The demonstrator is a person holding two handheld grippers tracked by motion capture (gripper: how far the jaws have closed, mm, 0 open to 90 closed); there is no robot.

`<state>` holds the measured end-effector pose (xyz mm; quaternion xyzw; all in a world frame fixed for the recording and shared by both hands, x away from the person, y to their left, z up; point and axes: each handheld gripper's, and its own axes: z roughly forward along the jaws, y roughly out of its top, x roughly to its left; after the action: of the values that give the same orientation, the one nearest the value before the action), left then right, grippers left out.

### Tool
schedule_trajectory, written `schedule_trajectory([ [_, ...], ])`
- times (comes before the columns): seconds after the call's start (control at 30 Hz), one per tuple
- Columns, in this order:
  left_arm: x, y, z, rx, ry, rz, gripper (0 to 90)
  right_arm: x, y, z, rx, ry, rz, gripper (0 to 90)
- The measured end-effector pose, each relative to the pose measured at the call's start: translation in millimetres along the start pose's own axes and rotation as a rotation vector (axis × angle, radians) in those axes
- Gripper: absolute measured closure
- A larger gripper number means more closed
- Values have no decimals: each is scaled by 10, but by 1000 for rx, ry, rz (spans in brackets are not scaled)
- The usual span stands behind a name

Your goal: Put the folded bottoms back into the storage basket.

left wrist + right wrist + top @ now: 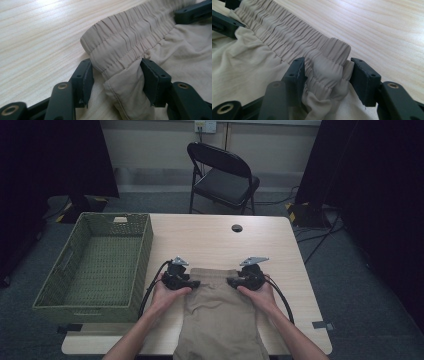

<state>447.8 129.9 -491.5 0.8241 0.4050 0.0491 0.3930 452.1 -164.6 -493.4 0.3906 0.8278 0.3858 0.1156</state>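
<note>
Khaki trousers [220, 315] with an elastic waistband lie on the wooden table [210, 240], legs hanging over the near edge. My left gripper [192, 283] is at the waistband's left corner. In the left gripper view its jaws [117, 72] press on the bunched waistband [120, 45] from both sides. My right gripper [231, 281] is at the waistband's right corner. In the right gripper view its jaws [327, 72] stand around the gathered waistband [322, 50], which fills the gap loosely and only brushes the pads. Each gripper view shows the other gripper's jaw at the far end of the waistband.
A green woven basket [145, 245] stands on the table's left side with nothing in it. A cable hole [237, 228] is in the tabletop's far edge. Behind the table is a black folding chair [225, 175]. Bare wood lies beyond the waistband.
</note>
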Motion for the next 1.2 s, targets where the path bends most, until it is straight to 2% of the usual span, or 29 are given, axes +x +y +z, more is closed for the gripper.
schedule_trajectory([
  [0.1, 89, 17, -38, -67, -53, -72, 413, 9, -1, 17, -3, 0, -6, 486],
  [0.17, 102, 31, -56, -93, -69, -87, 401, 1, -3, 23, -5, 7, 0, 488],
  [0.2, 108, 40, -66, -100, -65, -83, 386, 1, -2, 26, -5, 10, -3, 489],
  [0.3, 144, 34, -53, -112, -51, -116, 385, 9, 0, 36, -10, 13, -6, 491],
  [0.37, 151, 13, -11, -82, -39, -106, 376, 23, 4, 39, -12, 12, -15, 492],
  [0.43, 142, 6, 9, -78, -42, -104, 391, 28, 7, 41, -11, 10, -20, 490],
  [0.57, 58, -1, 33, -29, 4, -22, 405, 17, 3, 39, -11, 16, -9, 485],
  [0.77, -30, -4, 29, 3, 50, 50, 443, 28, -11, 13, -2, 2, -16, 458],
  [0.93, -46, -21, 24, -2, 53, 52, 516, 38, -25, 8, 1, -2, 0, 462],
  [0.97, -46, -25, 22, -7, 44, 35, 516, 42, -28, 9, 1, -2, 5, 472],
  [1.07, -32, -25, 2, -16, 20, 13, 576, 69, -19, -1, -7, -1, -3, 583],
  [1.2, -51, 6, -35, -37, -1, 9, 618, 61, 11, -25, -17, 4, 3, 670],
])
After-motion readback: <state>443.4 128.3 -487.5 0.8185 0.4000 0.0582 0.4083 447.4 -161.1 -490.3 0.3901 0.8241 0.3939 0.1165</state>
